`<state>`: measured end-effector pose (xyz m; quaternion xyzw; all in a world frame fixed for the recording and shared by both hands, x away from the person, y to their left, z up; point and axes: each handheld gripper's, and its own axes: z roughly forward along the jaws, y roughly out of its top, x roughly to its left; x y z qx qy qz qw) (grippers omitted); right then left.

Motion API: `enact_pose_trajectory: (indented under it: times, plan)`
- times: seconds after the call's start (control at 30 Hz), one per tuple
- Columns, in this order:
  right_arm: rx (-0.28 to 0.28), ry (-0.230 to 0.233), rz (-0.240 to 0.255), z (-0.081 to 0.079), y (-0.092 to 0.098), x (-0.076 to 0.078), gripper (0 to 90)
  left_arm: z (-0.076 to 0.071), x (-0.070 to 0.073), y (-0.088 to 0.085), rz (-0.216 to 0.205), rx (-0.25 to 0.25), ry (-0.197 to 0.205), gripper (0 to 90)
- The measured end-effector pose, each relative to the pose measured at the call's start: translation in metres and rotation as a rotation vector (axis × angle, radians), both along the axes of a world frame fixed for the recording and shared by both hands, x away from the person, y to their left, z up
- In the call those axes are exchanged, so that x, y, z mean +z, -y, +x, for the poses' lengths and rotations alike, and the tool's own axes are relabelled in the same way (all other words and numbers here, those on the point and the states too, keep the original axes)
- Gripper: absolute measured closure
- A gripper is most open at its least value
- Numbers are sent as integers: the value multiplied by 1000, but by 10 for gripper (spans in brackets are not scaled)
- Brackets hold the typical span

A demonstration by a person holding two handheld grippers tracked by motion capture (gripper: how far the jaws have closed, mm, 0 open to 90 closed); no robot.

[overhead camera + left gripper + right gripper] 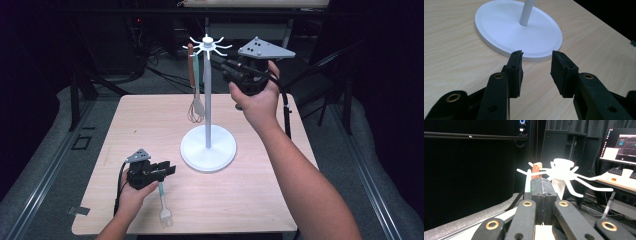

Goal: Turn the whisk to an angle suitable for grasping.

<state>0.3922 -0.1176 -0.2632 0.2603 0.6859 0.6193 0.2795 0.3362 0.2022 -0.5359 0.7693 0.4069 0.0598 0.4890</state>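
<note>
Right gripper (235,75) closed, empty, at rack hooks (564,173).
Left gripper (536,67) open, empty — we risk toppling the rack.

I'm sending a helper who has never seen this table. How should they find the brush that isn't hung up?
Start at the white hanging stand in the middle of the wooden table. Near the table's front edge, by the left gripper, lies a brush with a pale green handle and whitish bristles. Unlike the whisk hanging on the stand, it lies flat on the wood.
</note>
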Motion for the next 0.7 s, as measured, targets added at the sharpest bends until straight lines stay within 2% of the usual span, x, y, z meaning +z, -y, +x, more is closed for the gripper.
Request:
enact_pose_trajectory:
  times: [0.2, 0.4, 0.53, 0.7]
  plan:
    - [-13, 5, -2, -2, 2, -2, 881, 0, 0, -2, 2, 5, 3, 612]
    - [-86, 32, -5, -12, 12, -10, 823, 0, 1, -4, 1, 20, 5, 612]
    - [-95, 35, -24, -24, 16, -21, 753, 1, 1, -6, 2, 24, 8, 611]
    - [-79, -17, -50, -36, 17, -46, 715, 2, 2, -9, 13, 40, 8, 610]
